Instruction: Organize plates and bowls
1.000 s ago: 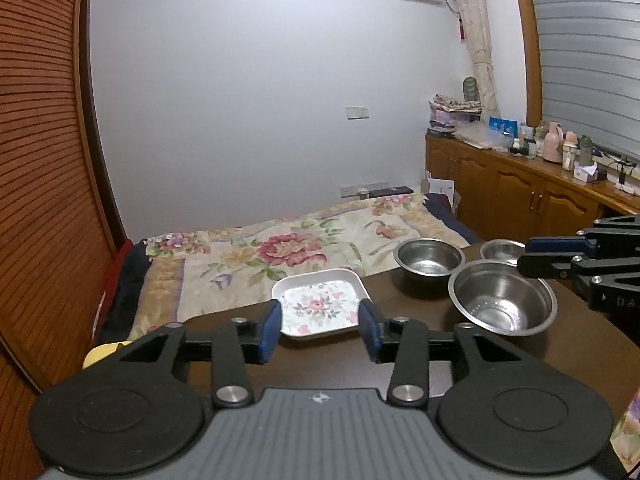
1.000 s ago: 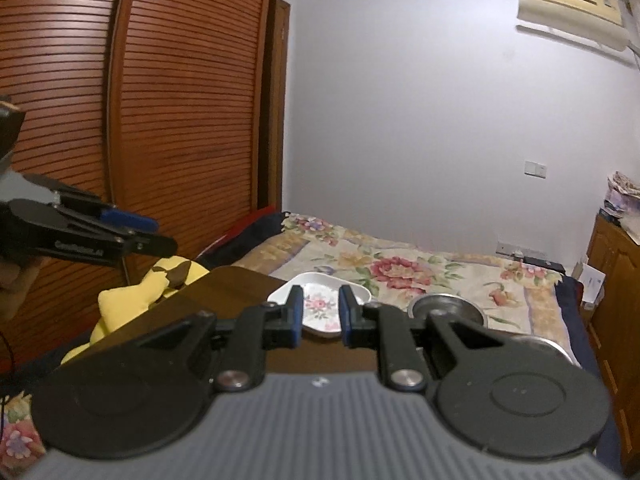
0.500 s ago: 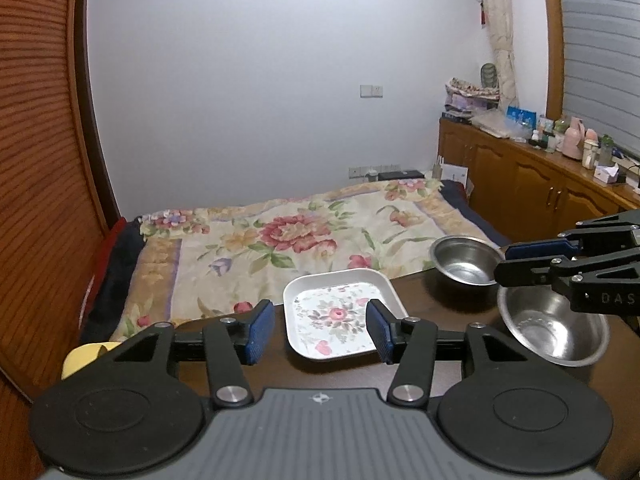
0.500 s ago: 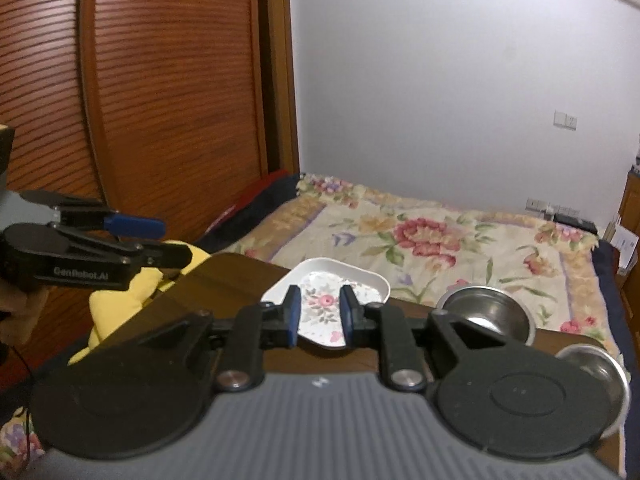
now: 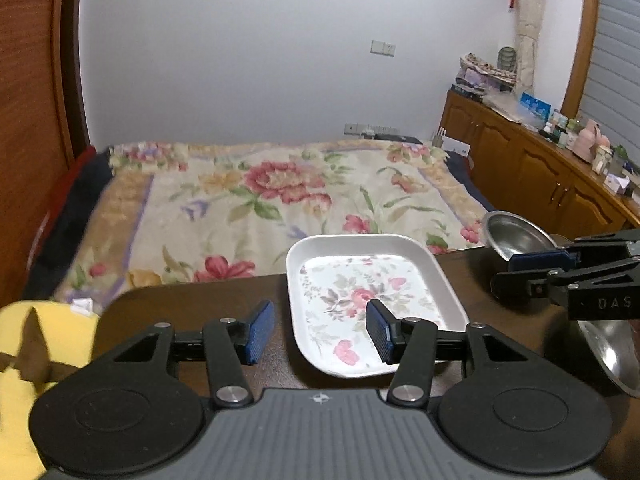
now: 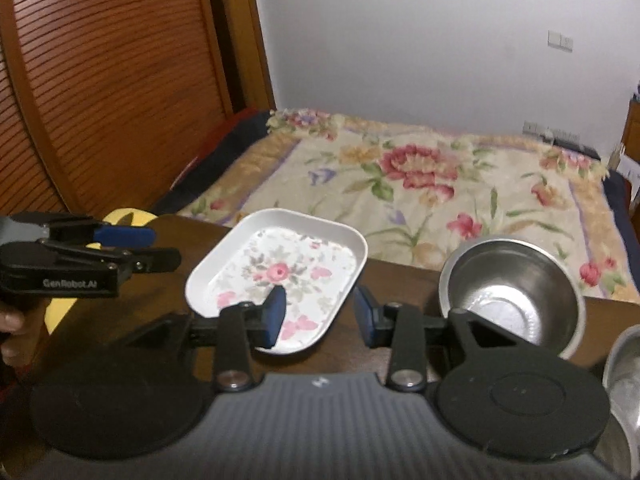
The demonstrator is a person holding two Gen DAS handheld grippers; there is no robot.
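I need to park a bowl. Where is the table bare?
Bare wood lies left of the tray, toward the table corner by the yellow cloth. Right of the tray it is crowded: two steel bowls sit close.

Your room light is soft and a bit dim. The steel bowl [image 6: 512, 292] shines with glare. The bed [image 5: 276, 204] looks blurry, and the wardrobe [image 6: 100, 80] bends at the picture edges.
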